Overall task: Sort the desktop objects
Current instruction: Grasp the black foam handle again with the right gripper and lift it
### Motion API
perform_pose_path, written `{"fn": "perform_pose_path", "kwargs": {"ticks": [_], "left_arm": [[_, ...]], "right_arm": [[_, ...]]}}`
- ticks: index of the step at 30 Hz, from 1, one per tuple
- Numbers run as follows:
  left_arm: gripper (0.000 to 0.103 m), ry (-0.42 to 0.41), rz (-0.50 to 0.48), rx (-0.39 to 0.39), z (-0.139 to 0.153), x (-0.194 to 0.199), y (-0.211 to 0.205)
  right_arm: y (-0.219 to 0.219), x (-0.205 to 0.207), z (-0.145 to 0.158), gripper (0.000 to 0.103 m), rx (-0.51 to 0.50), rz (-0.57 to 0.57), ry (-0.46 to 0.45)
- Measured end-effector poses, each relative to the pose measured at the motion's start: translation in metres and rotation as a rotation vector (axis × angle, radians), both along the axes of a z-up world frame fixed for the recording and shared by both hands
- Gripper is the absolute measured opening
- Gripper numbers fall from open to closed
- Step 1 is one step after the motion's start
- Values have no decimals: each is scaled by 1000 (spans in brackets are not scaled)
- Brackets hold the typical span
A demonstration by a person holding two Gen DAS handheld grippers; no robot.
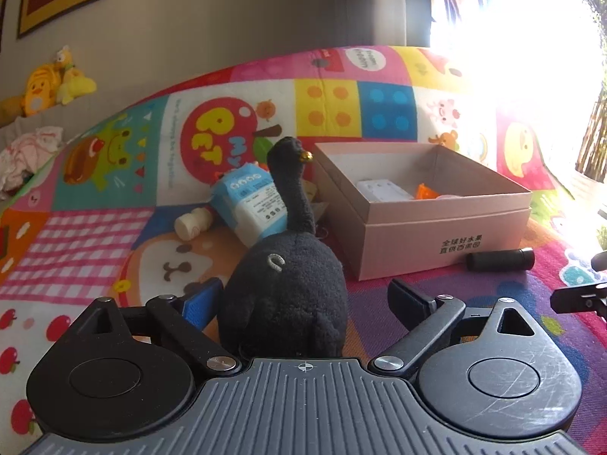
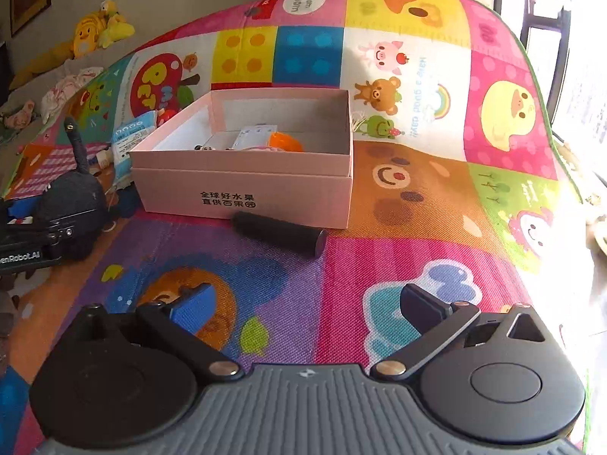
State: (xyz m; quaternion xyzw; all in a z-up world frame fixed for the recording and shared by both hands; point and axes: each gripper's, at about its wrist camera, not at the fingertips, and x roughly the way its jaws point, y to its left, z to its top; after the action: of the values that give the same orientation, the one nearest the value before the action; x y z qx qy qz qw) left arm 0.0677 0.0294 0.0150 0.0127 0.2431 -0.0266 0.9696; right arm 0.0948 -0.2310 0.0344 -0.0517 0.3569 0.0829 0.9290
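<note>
My left tool stands wide around the black plush toy, its tail hiding the milk carton. My right tool, wide and empty, alone shows the pink box holding an orange piece, black cylinder before it.

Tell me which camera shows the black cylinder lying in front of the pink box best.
Right wrist view: the black cylinder lies whole and central before the pink cardboard box. The left wrist view shows it smaller, off to the right.

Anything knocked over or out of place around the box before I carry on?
Yes. The blue-and-white carton lies tipped on its side left of the pink box, with a small cream bottle also lying flat beside it. The black cylinder lies loose against the box's front.
</note>
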Motion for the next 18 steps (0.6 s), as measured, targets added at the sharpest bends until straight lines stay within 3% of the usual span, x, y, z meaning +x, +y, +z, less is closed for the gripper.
{"fn": "perform_pose_path", "kwargs": {"ticks": [6, 12, 14, 18], "left_arm": [[101, 10, -19, -31, 1, -9, 1], [102, 18, -21, -53, 0, -10, 3], [102, 23, -18, -56, -1, -10, 3], [103, 23, -19, -49, -2, -10, 3]], "right_arm": [[-7, 39, -10, 103, -27, -17, 64], [-3, 52, -9, 102, -234, -114, -59], [-2, 45, -1, 102, -174, -91, -80], [8, 40, 5, 102, -8, -14, -25]]}}
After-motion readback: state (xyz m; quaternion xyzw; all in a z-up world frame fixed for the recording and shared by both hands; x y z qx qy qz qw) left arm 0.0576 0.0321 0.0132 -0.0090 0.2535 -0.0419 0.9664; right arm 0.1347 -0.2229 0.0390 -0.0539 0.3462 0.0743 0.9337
